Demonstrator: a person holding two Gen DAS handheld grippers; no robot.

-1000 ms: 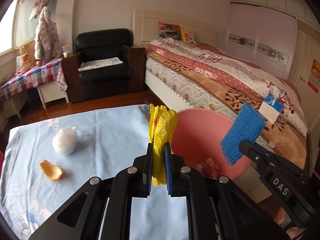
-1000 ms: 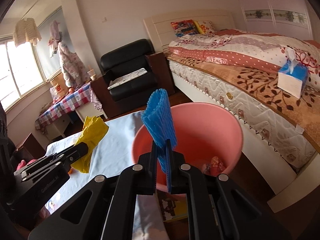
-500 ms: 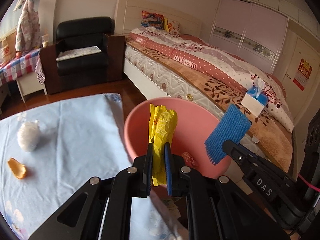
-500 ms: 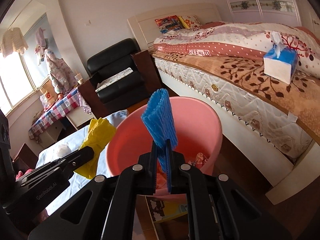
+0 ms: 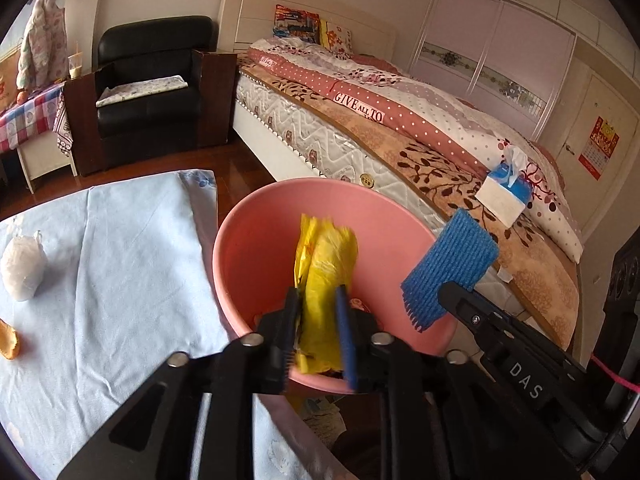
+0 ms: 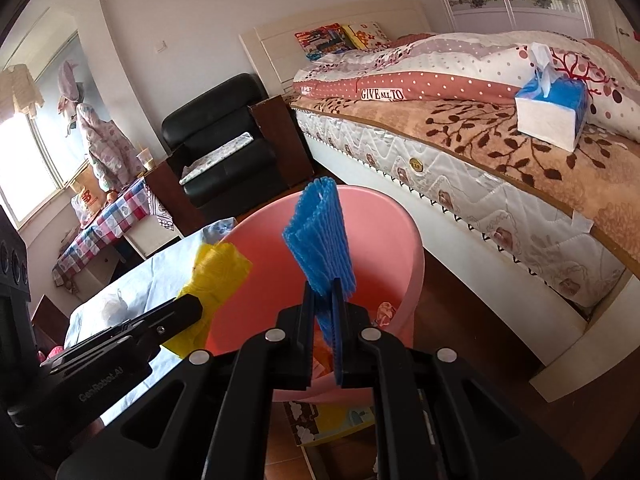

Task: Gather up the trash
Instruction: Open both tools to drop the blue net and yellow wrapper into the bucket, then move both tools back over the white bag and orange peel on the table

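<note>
Yellow bag; blue ribbed foam net; pink bucket; pale blue tablecloth.

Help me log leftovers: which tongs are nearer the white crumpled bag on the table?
Left. The left tongs sit beside the table holding the white crumpled bag; the right tongs are beyond, across the pink bucket.

The bucket stands on the floor between the counter and the bed, just beside the counter's edge. Over the bucket's mouth, the bag sits between the left tongs, and to its right the foam net stands in the right tongs. On the counter, left of the bucket, lie a plastic wad and a peel; behind the bucket an armchair stands beside the bed, and a tissue box rests on the bed.
</note>
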